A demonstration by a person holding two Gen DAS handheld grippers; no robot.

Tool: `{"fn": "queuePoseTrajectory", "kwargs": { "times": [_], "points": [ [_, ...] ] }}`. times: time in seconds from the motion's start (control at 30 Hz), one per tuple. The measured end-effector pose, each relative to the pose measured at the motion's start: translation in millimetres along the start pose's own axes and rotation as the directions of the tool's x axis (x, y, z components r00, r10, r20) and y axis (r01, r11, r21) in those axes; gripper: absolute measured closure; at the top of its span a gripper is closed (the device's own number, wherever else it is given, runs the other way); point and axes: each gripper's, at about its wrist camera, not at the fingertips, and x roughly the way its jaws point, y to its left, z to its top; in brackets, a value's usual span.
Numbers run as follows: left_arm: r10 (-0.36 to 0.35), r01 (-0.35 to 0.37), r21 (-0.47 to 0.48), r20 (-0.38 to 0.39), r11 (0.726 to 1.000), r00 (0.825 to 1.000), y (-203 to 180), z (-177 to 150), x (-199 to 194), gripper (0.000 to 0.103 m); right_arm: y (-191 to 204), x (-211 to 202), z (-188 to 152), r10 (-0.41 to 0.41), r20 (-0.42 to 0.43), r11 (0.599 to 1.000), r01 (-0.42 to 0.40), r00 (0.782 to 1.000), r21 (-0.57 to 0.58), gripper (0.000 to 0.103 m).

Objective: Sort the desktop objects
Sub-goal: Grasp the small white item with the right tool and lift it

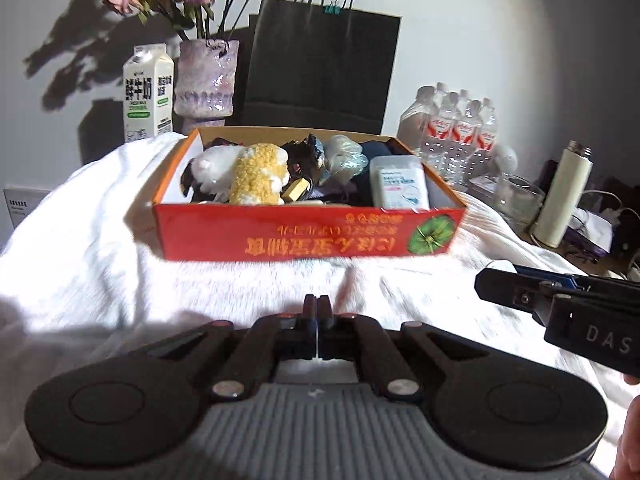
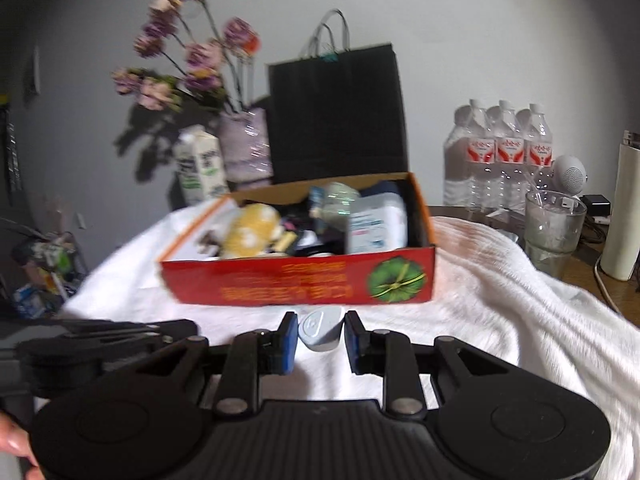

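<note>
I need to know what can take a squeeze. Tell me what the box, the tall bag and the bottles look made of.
Box: glossy printed cardboard, brown inside its rim. Bag: likely matte black paper, stiff and creased. Bottles: clear thin plastic, see-through with red labels.

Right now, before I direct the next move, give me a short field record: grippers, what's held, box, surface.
left gripper: shut, nothing between the pads
right gripper: closed on a small pale blue-grey case
box: red and orange cardboard, open top, ahead of both grippers
box contents: yellow plush toy, white wipes pack, other items packed in
surface: white cloth, box resting on it
</note>
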Motion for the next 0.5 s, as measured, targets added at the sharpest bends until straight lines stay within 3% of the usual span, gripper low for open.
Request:
{"fn": "queuePoseTrajectory", "kwargs": {
  "times": [0.17,0.5],
  "points": [
    [-0.011,0.011,0.005,0.012,1.000,1.000,-1,-32,-44,0.102,25,-45,-32,0.028,0.006,1.000,-0.028,1.000,-0.015,0.080],
    [0.036,-0.038,0.034,0.057,0.999,0.998,-12,-99,-119,0.102,48,-116,-81,0.018,0.059,0.999,-0.016,0.998,-0.032,0.080]
  ]
}}
